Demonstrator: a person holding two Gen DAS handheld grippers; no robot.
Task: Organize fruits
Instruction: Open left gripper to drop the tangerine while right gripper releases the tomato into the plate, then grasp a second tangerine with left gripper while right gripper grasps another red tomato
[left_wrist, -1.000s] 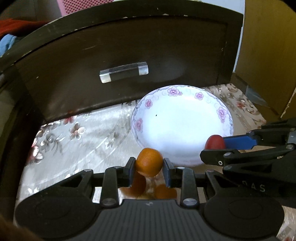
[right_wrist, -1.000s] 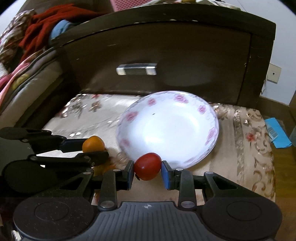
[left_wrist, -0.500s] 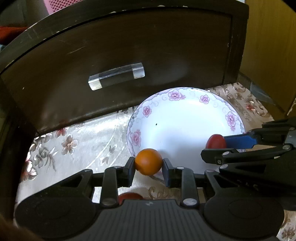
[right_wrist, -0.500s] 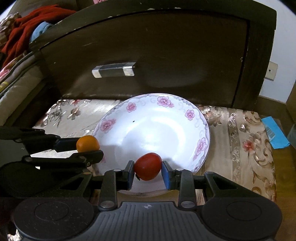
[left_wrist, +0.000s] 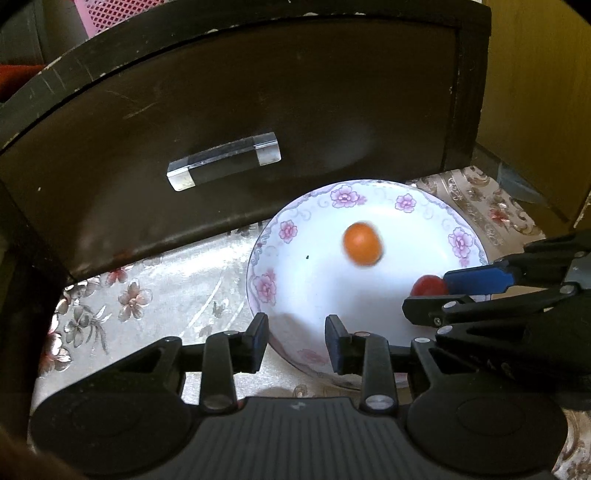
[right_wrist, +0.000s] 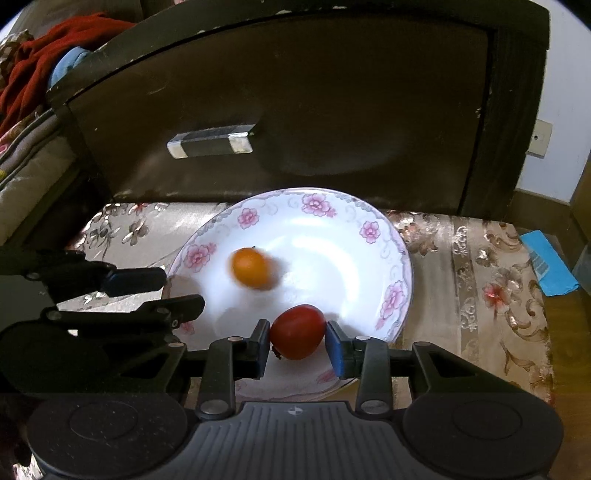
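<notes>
Left gripper (left_wrist: 296, 341) jaws now apart, nothing between; half second ago clamped on orange fruit (left_wrist: 362, 243). Fruit now motion-blurred inside floral plate (left_wrist: 458, 221), toward its far-left rim. Right gripper (right_wrist: 297, 345) unchanged: jaws against red tomato (right_wrist: 297, 331), low over plate's near edge. Plate on brocade cloth (right_wrist: 480, 258), before dark drawer front (right_wrist: 295, 110). No legible writing.

Orange fruit (left_wrist: 362, 243): small, round, motion-blurred; lies loose inside the plate, near its centre.
Red fruit (right_wrist: 297, 331): glossy, oval, tomato-like; sits over the plate's near rim, touched on both sides by blue pads.
Plate (right_wrist: 369, 218): white, shallow, pink floral border; upright on patterned cloth.
</notes>
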